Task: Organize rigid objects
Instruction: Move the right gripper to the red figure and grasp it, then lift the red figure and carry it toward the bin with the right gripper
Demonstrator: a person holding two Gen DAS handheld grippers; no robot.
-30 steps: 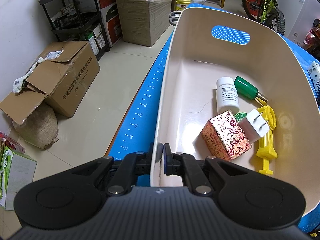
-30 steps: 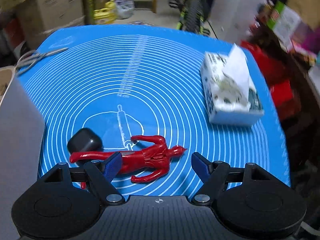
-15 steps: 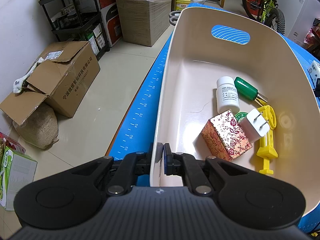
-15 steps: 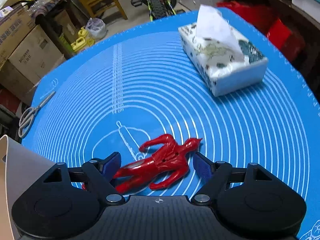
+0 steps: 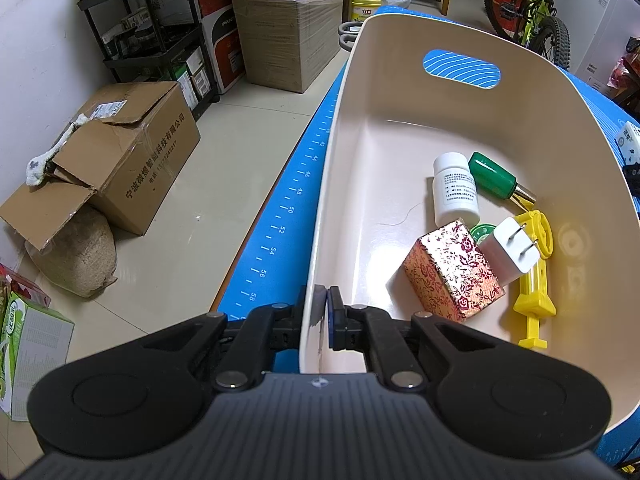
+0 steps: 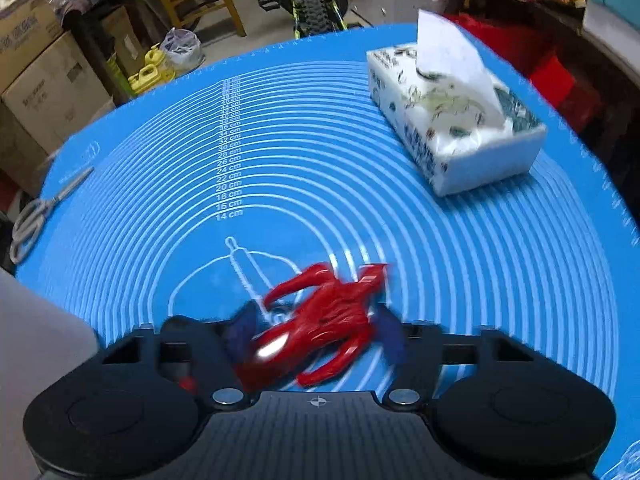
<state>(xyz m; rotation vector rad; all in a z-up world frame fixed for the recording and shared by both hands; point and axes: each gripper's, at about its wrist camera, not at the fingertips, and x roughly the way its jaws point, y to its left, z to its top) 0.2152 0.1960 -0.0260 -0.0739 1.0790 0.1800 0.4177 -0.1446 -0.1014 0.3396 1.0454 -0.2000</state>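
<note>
The left gripper (image 5: 322, 305) is clamped on the near wall of one cream bin (image 5: 552, 128). Inside lie six things: one white bottle (image 5: 455, 190), one green-handled tool (image 5: 493, 176), one floral box (image 5: 452, 270), one white plug (image 5: 507, 250), one yellow toy (image 5: 534, 280) and one green disc (image 5: 483, 232). The right gripper (image 6: 316, 334) is closing around one red figure (image 6: 320, 320) lying on the blue mat (image 6: 300, 168); whether its blurred pads touch it I cannot tell. One tissue box (image 6: 452, 120) sits far right, one pair of scissors (image 6: 34, 220) far left.

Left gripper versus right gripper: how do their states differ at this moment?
The left gripper is shut on the rim of the cream basket; the right gripper is closing, with the red toy figure between its fingers. The left view is sharp, the right blurred by motion. The left touches a container, the right works over the blue mat. Both point steeply down.
</note>
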